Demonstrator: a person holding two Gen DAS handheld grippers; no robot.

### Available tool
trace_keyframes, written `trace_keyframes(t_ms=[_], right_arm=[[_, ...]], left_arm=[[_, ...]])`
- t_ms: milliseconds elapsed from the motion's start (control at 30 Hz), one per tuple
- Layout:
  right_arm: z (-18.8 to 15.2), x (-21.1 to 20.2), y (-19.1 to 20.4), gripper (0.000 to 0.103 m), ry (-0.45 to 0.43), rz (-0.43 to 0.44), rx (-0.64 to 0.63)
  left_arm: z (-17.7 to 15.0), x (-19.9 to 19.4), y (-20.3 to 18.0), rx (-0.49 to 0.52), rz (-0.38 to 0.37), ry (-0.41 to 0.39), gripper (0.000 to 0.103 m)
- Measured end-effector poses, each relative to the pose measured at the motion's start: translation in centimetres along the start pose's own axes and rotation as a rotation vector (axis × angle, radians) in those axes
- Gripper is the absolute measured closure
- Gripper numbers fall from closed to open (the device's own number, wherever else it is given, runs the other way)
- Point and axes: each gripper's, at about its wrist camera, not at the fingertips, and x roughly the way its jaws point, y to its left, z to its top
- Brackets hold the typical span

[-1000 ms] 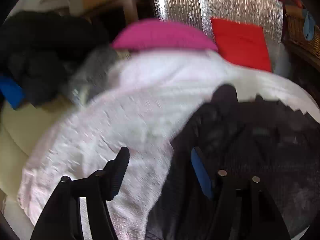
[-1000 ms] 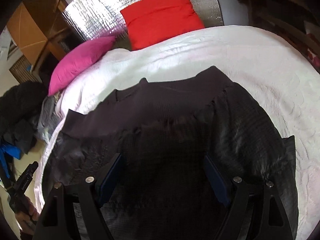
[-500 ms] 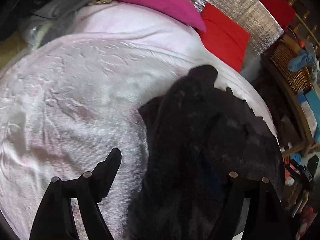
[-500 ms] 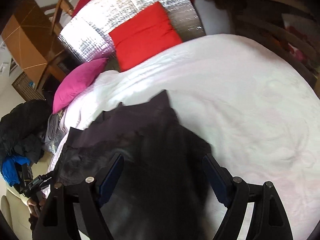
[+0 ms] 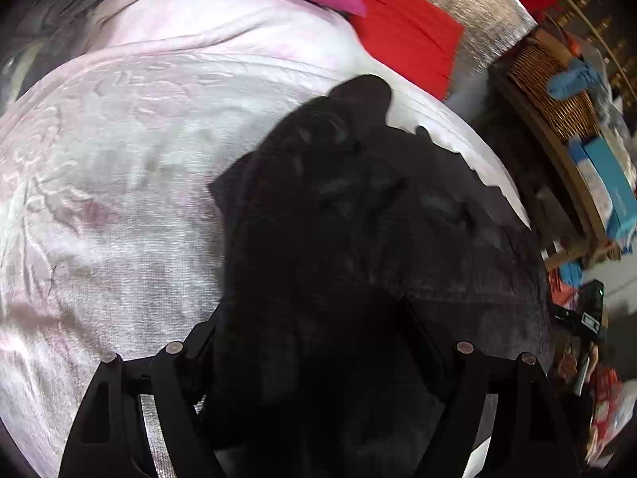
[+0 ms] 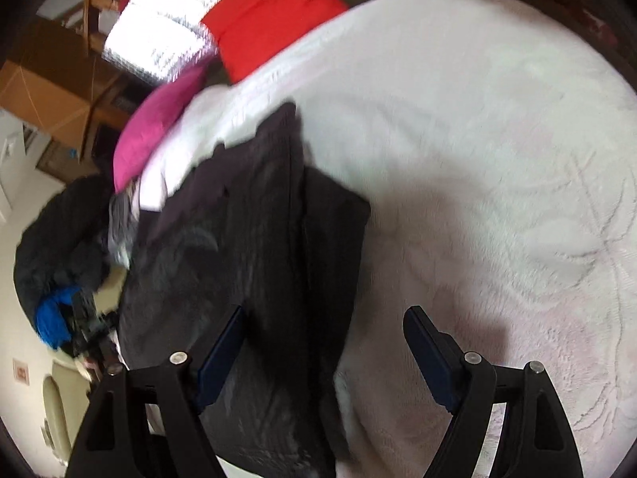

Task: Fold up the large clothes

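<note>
Dark garment (image 6: 254, 247) on white bedspread (image 6: 497, 159) — folded lengthwise.

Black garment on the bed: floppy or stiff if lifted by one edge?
Likely floppy: the black garment lies in soft folds and bunches on the white bedspread. Probably hefty, since it looks thick and layered. It may drag on the textured cover rather than slide.

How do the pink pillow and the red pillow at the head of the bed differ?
The pink pillow is magenta and rounded; the red pillow is bright red and squarer. In the right wrist view, the pink pillow sits at the bed's left edge, near a pile of dark clothes; the red pillow leans against the silver panel. Both sit beyond the dark garment.
</note>
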Motion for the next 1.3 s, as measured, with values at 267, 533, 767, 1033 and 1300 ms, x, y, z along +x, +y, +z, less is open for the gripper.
trace_keyframes(t_ms=[267,533,767,1033,1300], right_arm=[[0.3,2.5,0.7,0.010,-0.001,0.155,-0.002],[1.5,3.9,2.1,0.001,-0.045,0.316,0.044],[1.2,6.2,5.6,0.004,0.005,0.236,-0.015],[0.8,5.3,7.5,0.038,-0.052,0.088,-0.015],[1.1,2.8,10.0,0.054,-0.118,0.062,-0.055]], left_arm=[[0.7,0.5,-1.2,0.011,-0.125,-0.011,0.013],[0.8,0.7,-0.9,-0.019,-0.232,-0.012,0.013],[1.2,0.6,-1.0,-0.049,-0.197,0.006,0.027],[1.7,-1.1,-0.7,-0.119,-0.120,-0.041,0.072],[1.2,-5.1,-2.3,-0.117,-0.157,-0.094,0.080]])
